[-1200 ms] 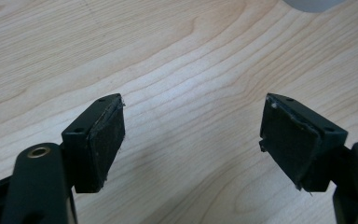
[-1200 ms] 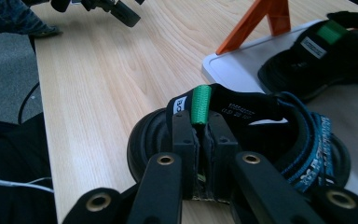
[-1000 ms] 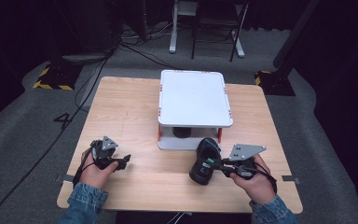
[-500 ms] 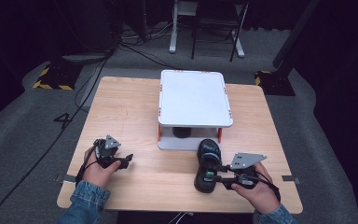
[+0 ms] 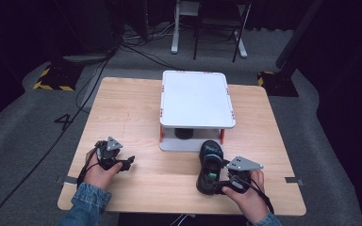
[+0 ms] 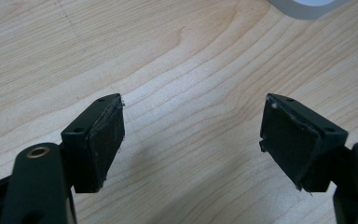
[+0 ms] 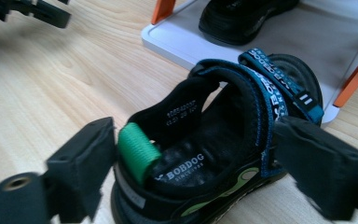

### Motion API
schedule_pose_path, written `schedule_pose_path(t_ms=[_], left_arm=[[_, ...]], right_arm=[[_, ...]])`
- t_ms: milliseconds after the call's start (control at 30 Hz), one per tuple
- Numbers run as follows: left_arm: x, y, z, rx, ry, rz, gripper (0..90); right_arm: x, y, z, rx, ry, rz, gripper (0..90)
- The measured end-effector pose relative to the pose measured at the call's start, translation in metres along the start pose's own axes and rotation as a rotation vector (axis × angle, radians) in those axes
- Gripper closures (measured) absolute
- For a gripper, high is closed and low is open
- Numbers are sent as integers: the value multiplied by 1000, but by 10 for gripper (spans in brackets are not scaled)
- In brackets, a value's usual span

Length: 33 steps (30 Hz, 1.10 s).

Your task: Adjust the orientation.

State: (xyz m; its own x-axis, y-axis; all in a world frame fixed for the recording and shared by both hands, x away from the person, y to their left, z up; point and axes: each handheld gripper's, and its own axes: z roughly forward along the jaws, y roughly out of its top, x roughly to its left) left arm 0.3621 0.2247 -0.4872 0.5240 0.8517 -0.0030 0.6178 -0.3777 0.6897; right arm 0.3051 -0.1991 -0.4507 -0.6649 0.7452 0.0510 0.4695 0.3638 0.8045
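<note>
Sandal drawn back from the rack toward the table's near edge.

Since a second ago the right gripper (image 5: 219, 187) has pulled the black sandal (image 5: 209, 165) nearer the person, away from the white two-tier rack (image 5: 196, 99) at its 12 o'clock. Its jaws clamp the sandal's heel on both sides. The left gripper (image 5: 126, 161), at the sandal's 9 o'clock, gapes wide over bare table (image 5: 122, 108), holding nothing.

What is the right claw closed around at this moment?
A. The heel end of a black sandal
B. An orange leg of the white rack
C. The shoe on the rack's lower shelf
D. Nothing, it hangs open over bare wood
A: the right claw has its jaws on both sides of the sandal heel.
</note>
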Motion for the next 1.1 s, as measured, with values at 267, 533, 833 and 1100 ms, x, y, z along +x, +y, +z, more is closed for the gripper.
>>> schedule_pose_path(t_ms=[267, 533, 833, 1100], left_arm=[[1, -2, -2, -1, 2, -8, 225], [0, -3, 0, 3, 0, -6, 225], [2, -4, 1, 9, -2, -14, 225], [2, -4, 0, 7, 1, -13, 226]], right_arm=[[-10, -7, 11, 95, 36, 61, 107], [-22, -4, -3, 118, 130, 34, 720], [-19, 2, -7, 95, 92, -76, 794], [-20, 15, -18, 5, 51, -135, 804]])
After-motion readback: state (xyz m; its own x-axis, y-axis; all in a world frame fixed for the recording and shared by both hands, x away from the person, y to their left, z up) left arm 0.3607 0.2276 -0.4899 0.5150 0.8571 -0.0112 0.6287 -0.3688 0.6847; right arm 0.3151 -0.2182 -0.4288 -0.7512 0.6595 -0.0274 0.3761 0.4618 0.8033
